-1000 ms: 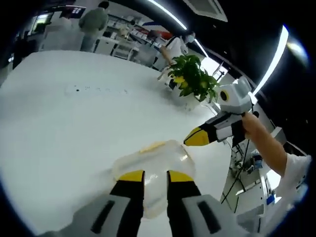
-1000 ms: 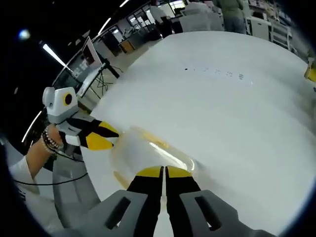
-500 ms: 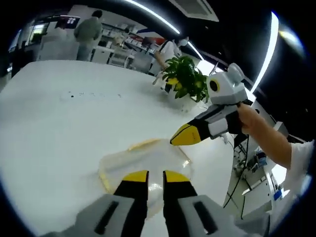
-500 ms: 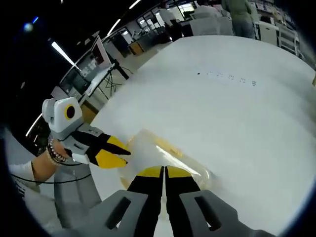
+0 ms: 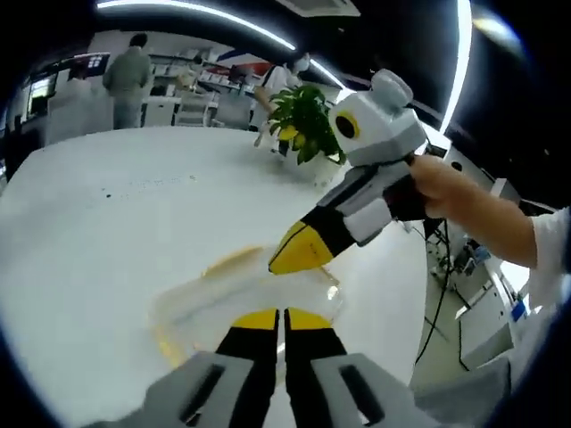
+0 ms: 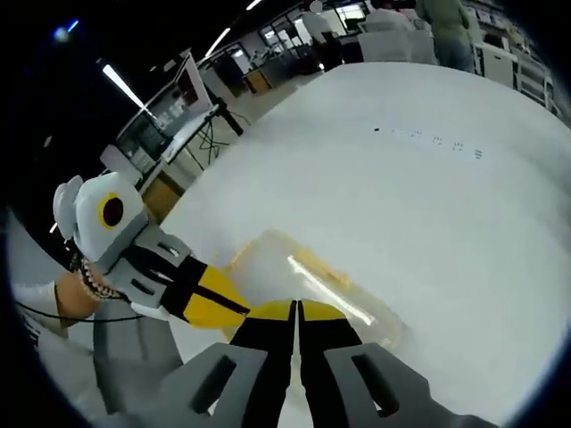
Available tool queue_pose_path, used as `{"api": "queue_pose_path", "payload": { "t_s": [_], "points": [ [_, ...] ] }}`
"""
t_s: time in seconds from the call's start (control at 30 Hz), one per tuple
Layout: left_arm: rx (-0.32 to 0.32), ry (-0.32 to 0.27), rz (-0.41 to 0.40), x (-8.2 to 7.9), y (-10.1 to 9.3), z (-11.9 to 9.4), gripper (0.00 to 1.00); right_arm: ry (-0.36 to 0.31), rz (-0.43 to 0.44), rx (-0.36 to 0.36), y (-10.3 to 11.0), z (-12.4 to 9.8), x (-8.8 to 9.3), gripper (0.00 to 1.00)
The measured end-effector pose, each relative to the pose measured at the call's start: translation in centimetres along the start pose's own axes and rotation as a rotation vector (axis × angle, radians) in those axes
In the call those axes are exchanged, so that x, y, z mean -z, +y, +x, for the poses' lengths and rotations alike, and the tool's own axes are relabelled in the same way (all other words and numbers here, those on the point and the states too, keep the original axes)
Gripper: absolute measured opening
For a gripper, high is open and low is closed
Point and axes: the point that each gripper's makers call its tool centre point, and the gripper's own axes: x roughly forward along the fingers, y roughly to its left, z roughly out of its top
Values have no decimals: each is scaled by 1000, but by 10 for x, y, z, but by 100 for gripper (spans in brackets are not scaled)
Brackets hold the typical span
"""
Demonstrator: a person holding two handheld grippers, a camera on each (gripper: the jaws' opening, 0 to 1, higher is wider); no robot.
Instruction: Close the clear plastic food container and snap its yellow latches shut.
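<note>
Our left tool has two black jaws capped with yellow pads, set on pale grey bodies with dark slots. Our right tool matches it: black jaws, yellow caps, grey slotted mounts. In the left gripper view, at 2 o'clock, the right tool shows a grey-and-white housing, black midsection and yellow tip, and a white sleeve. In the right gripper view, at 9 o'clock, a beaded bracelet sits on our wrist.
</note>
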Motion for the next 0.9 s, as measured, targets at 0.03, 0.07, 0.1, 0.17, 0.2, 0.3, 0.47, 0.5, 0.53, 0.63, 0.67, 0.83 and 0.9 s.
{"api": "queue_pose_path", "payload": {
  "t_s": [0.03,0.07,0.1,0.17,0.2,0.3,0.47,0.5,0.53,0.63,0.67,0.83,0.9],
  "points": [
    [2,2,-2,1,-1,2,0,2,-8,3,0,2,0,0],
    [9,1,-4,0,-2,2,0,5,-11,2,0,2,0,0],
    [21,-7,-14,-1,-4,3,0,6,-18,-2,2,3,1,0],
    [22,-10,-26,-2,-5,4,0,5,-23,-9,5,4,0,0],
    [20,-12,-27,-2,-5,4,0,6,-26,-12,5,6,0,0],
    [24,-6,-24,0,-6,7,0,12,-34,-21,7,8,0,0],
    [28,17,-2,5,-10,10,0,23,-42,-32,9,13,3,0],
    [27,15,1,4,-10,10,0,27,-41,-35,9,14,3,0],
    [29,13,0,4,-11,10,0,28,-34,-43,11,14,4,0],
    [22,8,-9,4,-9,11,0,23,-22,-54,12,15,3,0],
    [26,4,-20,3,-9,12,0,24,-27,-49,11,16,3,0],
    [39,2,-36,5,-11,11,0,25,-26,-44,9,18,3,0],
    [42,1,-46,5,-11,11,0,27,-21,-48,10,19,3,0]
  ]
}}
